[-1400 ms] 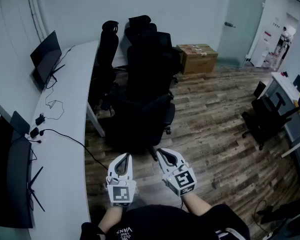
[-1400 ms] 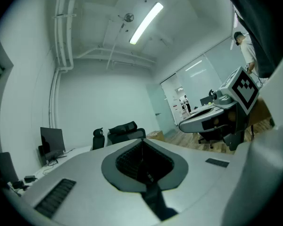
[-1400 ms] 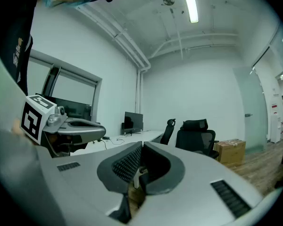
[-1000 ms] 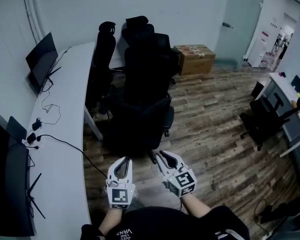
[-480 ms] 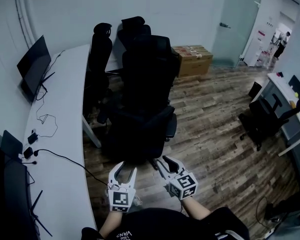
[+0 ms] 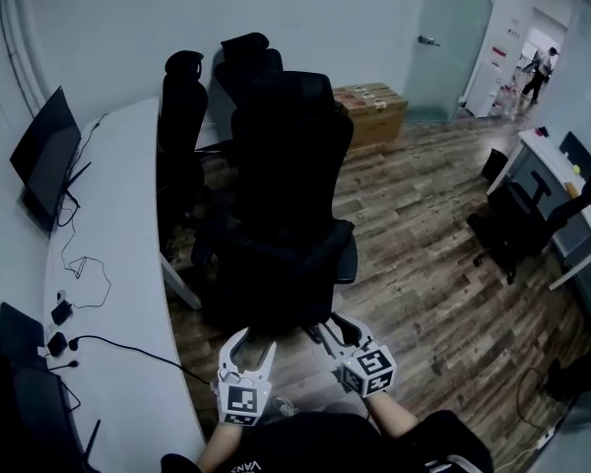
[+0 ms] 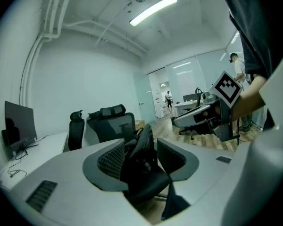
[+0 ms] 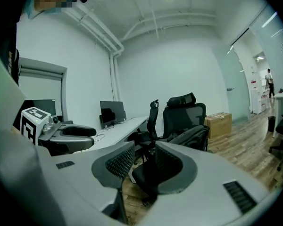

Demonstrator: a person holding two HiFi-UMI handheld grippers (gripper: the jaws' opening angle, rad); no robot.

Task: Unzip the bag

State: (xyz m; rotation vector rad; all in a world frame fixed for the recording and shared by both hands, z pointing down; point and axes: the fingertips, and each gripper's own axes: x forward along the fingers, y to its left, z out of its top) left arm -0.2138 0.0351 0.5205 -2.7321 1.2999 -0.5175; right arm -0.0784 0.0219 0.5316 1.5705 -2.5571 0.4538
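Head view, left to right. A long white counter [image 6: 118, 254] curves along the left wall. It carries a dark monitor [image 6: 45, 156] and loose black cables [image 6: 84, 264]. Just beside its inner edge stands a row of black office chairs. The nearest chair [image 6: 286, 215] faces away from the counter, and two more [image 6: 182, 116] stand behind it toward the wall.

The bag [image 7: 144, 142] is black. It lies on the seat of the nearest chair, tilted back against the backrest. In the head view it cannot be told apart from the dark chair.

At the bottom of the view, the left claw [image 6: 252, 347] and the right claw [image 6: 335, 329] are held side by side over the wood-plank floor [image 6: 414, 264]. Both point at the chair and are well apart from it.

In the left gripper view, the left claw's jaws are parted and opening. Only the distant chair and bag appear in the gap, and nothing touches the pads. In the right gripper view, the right claw's jaws also stand apart with nothing between them, and the bag appears beyond, on the seat.

Farther right, a cardboard box [image 6: 371, 108] sits on the floor near a glass door [image 6: 443, 37]. Another black chair [image 6: 517, 225] stands at a second counter [image 6: 571, 175] by the right edge. A person [image 6: 539, 65] stands far off beyond the doorway.
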